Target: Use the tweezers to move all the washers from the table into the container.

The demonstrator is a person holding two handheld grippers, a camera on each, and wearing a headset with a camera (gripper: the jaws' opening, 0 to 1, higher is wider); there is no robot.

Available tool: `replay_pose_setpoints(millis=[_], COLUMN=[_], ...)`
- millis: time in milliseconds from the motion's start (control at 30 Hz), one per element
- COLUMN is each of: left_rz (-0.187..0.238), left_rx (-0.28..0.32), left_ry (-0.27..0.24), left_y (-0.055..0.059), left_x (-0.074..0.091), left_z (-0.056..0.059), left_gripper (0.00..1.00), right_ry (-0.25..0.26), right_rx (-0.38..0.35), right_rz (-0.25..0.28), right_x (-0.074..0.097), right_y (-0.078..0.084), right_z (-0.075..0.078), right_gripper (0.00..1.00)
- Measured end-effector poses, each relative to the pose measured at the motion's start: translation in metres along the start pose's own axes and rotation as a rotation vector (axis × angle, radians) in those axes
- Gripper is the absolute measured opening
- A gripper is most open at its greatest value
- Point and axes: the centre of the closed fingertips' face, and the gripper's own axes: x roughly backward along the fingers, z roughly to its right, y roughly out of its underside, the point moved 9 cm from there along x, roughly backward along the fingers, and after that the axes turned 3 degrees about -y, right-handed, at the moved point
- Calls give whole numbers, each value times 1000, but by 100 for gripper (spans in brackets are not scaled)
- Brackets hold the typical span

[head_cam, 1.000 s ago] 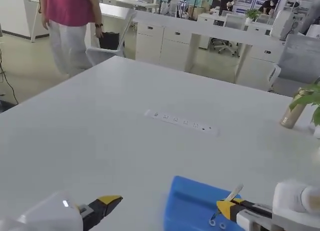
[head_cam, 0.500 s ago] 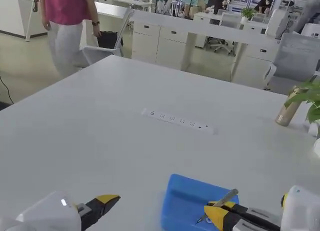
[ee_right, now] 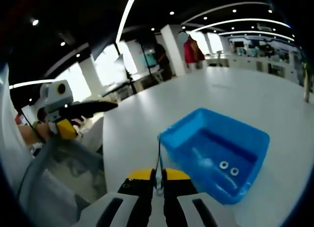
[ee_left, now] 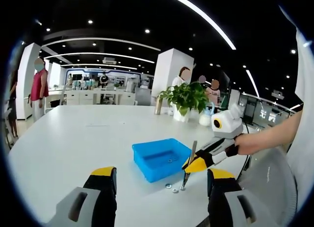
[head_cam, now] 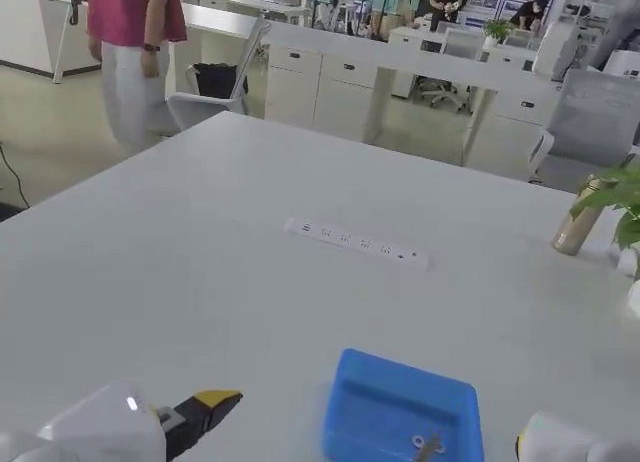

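Note:
A blue container (head_cam: 405,412) sits on the white table (head_cam: 250,242) near its front edge, with two washers (ee_right: 228,168) lying inside. Several more washers (ee_left: 175,188) lie on the table just in front of the container. My right gripper (ee_right: 152,175) is shut on thin metal tweezers (ee_right: 158,156). In the left gripper view the tweezers (ee_left: 188,164) point down, their tip right by the loose washers. My left gripper (ee_left: 162,174) hovers open and holds nothing, left of the container, with its yellow tip (head_cam: 222,400) low in the head view.
A white power strip (head_cam: 355,244) lies at mid-table. A tan bottle (head_cam: 574,222) and a potted plant (ee_left: 186,100) stand at the far right. A person in a red top (head_cam: 130,52) stands beyond the table's far left corner, near a chair (head_cam: 215,97).
My right gripper has drawn the tweezers back from over the container, toward me and down out of the head view. The left gripper has stayed put. The person in the background has shifted a little.

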Motion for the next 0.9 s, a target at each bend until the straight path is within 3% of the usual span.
replay_pose_setpoints(millis=[500,700,900], left_rz=[-11,-17,-19], left_rx=[-3,-7,-11], left_ry=[5,5,7], left_y=[1,1,2], left_x=[0,0,0], left_z=[0,1,1], left_gripper=[76,75,75], right_ry=[-22,-43,-78], right_rx=[72,170,354], right_rz=[-67,-108,-160], right_x=[-10,-12,-18], right_y=[-2,1,5], right_z=[-11,-17,-28], right_gripper=[4,4,4])
